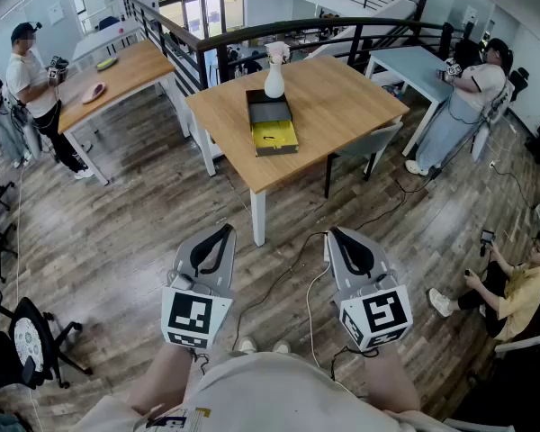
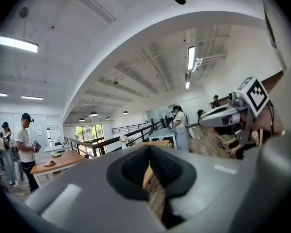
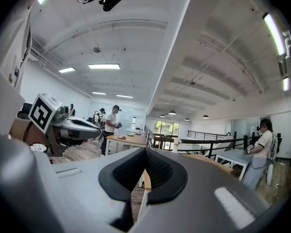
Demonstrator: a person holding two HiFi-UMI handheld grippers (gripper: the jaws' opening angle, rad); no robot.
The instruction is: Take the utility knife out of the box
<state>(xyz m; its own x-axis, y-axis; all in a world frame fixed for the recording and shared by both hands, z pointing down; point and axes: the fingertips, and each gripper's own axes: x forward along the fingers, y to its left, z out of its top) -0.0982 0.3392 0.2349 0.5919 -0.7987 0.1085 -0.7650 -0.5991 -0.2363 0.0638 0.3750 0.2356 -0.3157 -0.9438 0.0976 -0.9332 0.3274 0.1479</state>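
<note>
Our left gripper and right gripper are closed and empty, well short of the box; we step up first, then open one over the knife

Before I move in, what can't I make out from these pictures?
Utility knife: head view, just a dark speck in the open yellow-lined box on the wooden table; too small to confirm.
Box interior: gripper views, hidden behind the grey bodies of the left gripper and right gripper.
</note>
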